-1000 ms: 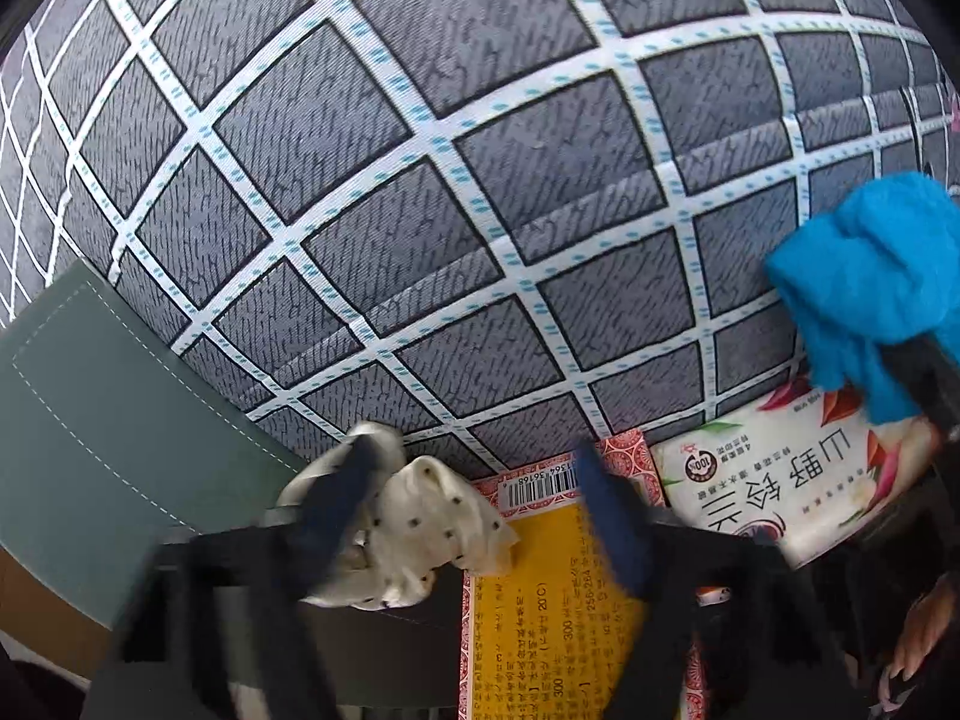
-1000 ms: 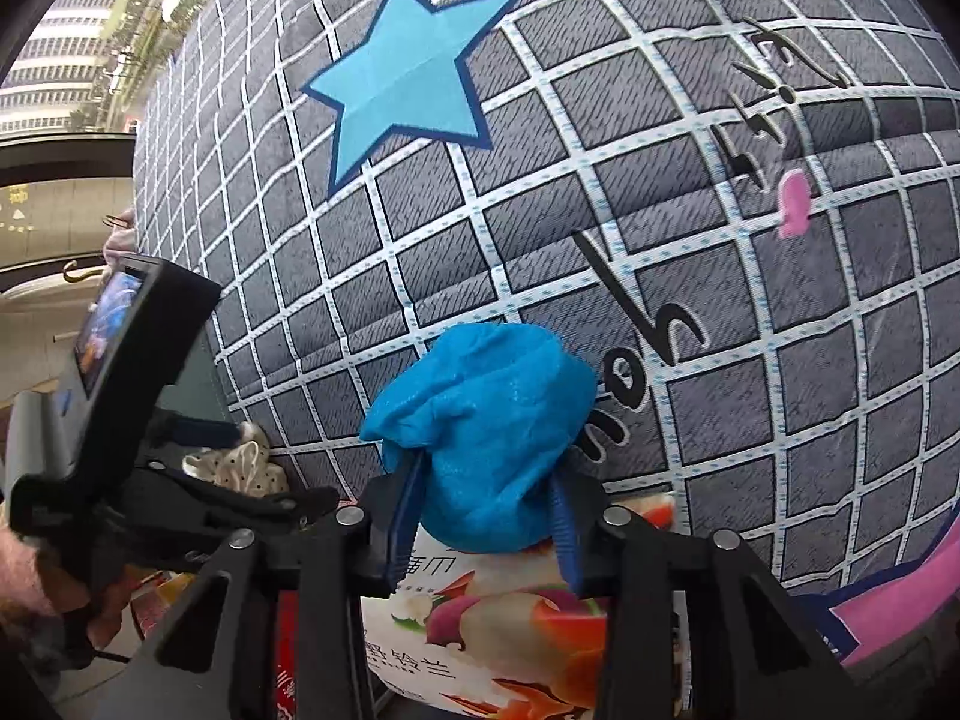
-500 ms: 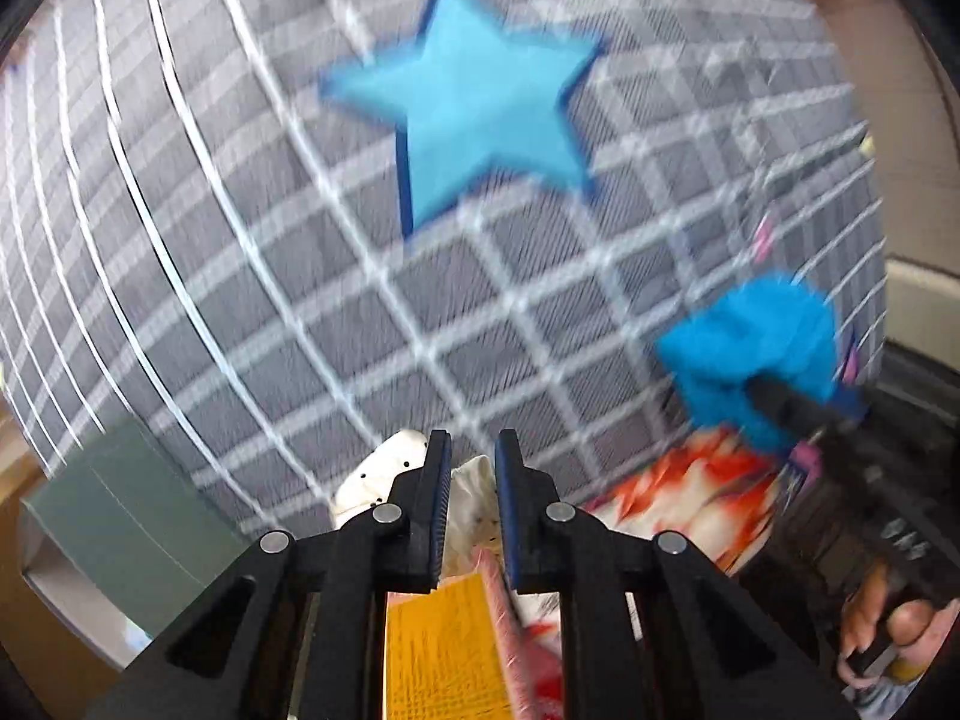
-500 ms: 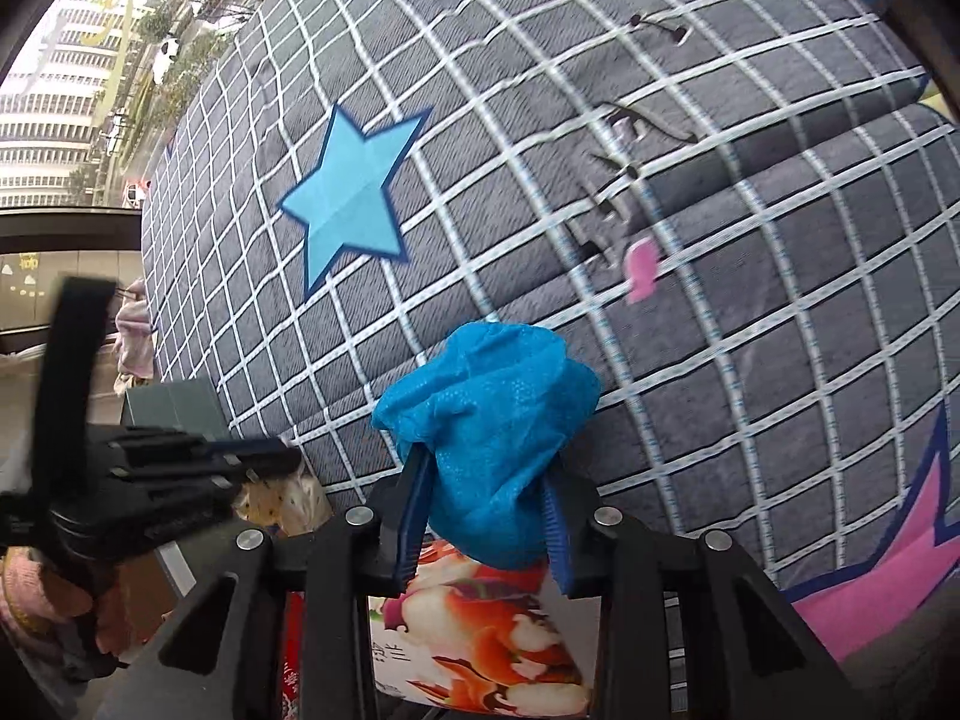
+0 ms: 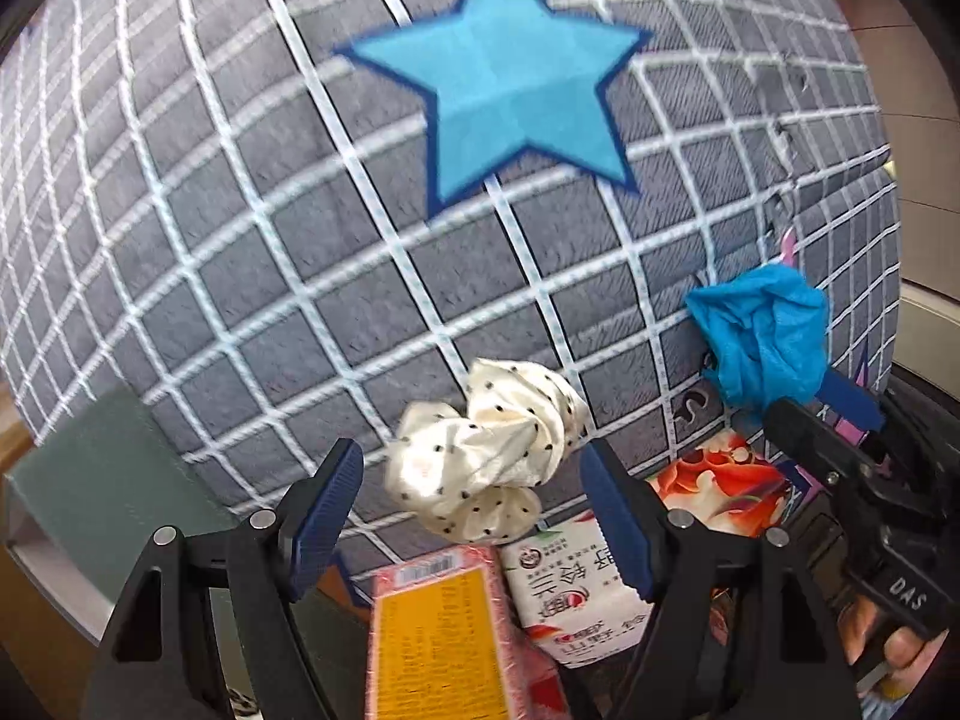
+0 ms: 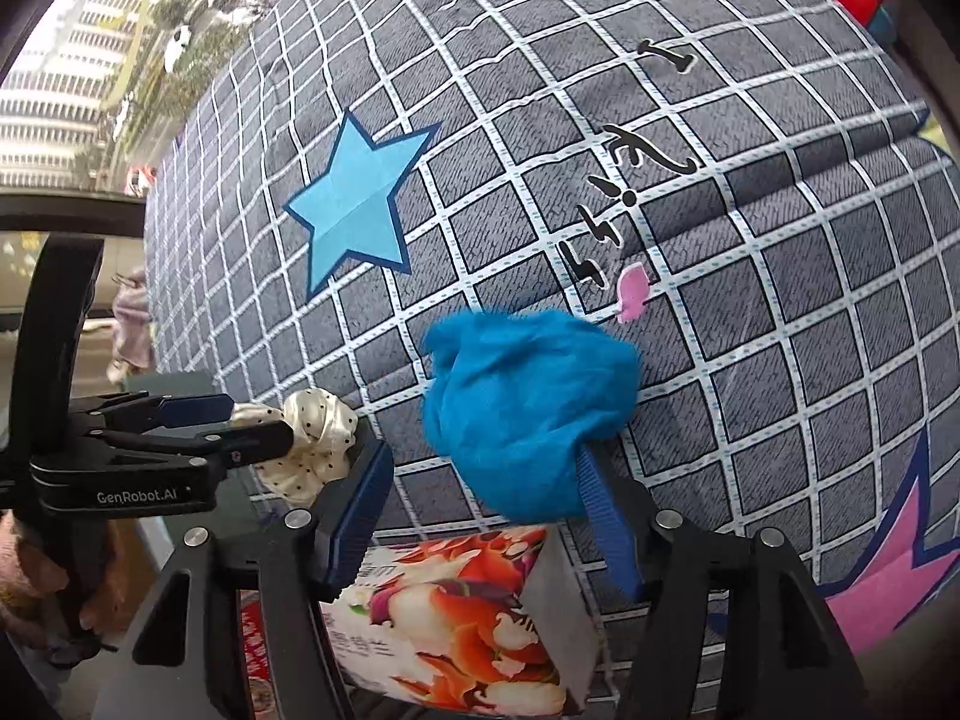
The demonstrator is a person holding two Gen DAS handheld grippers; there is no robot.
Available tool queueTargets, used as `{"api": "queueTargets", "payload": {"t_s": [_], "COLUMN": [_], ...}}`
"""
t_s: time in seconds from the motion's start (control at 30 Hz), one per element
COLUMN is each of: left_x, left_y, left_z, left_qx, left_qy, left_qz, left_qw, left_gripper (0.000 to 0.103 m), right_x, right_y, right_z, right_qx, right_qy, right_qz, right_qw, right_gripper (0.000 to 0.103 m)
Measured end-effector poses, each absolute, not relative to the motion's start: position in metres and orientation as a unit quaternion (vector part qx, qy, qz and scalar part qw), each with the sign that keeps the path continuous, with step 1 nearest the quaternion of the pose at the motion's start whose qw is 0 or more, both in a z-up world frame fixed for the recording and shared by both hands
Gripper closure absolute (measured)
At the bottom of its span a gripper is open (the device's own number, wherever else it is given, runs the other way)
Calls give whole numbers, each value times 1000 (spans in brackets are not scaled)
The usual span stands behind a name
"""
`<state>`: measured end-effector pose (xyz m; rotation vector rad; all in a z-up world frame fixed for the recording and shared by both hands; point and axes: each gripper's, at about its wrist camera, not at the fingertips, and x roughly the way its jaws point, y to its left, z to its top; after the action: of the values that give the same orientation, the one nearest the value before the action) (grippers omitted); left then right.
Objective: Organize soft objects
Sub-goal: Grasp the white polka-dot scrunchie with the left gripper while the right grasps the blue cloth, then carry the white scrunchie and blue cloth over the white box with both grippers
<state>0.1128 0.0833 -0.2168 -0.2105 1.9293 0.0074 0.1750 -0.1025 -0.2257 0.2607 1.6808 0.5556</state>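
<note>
Release step: both grippers opening, left gripper (image 5: 471, 531) off scrunchie (image 5: 486, 450), right gripper (image 6: 486, 516) off blue cloth (image 6: 528, 408), near bed (image 5: 240, 276) edge. Next: withdraw clear.

The crumpled bright-blue cloth (image 6: 528, 414) is smeared with motion in the right wrist view, its edges fuzzy, and it hides the inner face of the right-hand finger (image 6: 606, 522) of the right tongs (image 6: 483, 510). Below it, the floral-printed carton (image 6: 468, 612) is partly covered by the fingers and runs off the bottom edge. In the left wrist view the yellow-labelled red packet (image 5: 432, 636) is cut off too, its print unreadable.
</note>
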Motion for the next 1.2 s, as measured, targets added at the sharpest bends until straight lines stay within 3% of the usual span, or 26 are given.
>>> {"api": "queueTargets", "payload": {"t_s": [0.43, 0.57, 0.6, 0.7, 0.8, 0.87, 0.9, 0.97, 1.03, 1.2], "left_x": [99, 106, 112, 120, 121, 118, 119, 122, 126, 135], "left_y": [42, 33, 37, 53, 67, 65, 63, 56, 51, 33], "left_z": [-297, -323, -324, -338, -345, -342, -338, -331, -321, -287], "left_qx": [-47, -49, -50, -45, -71, -60, -56, -42, -29, 3], "left_qy": [861, 873, 876, 884, 883, 877, 875, 869, 861, 812], "left_qz": [24, 27, 27, 45, 43, 36, 31, 22, 9, -20], "left_qw": [506, 484, 480, 463, 462, 475, 480, 493, 508, 583], "left_gripper": [25, 22, 20, 0, 1, 7, 15, 34, 78, 80], "right_x": [177, 175, 174, 175, 177, 177, 178, 181, 184, 190], "right_y": [-76, -68, -67, -64, -62, -65, -70, -78, -84, -103], "right_z": [-258, -261, -261, -262, -264, -263, -262, -259, -257, -237], "right_qx": [19, 11, 9, 19, 23, 23, 22, 29, 40, 67], "right_qy": [740, 742, 742, 748, 748, 747, 746, 743, 745, 725], "right_qz": [203, 201, 199, 201, 206, 204, 201, 203, 208, 215], "right_qw": [641, 640, 640, 633, 630, 632, 634, 637, 633, 650], "right_gripper": [38, 30, 30, 26, 24, 32, 36, 60, 66, 69]}}
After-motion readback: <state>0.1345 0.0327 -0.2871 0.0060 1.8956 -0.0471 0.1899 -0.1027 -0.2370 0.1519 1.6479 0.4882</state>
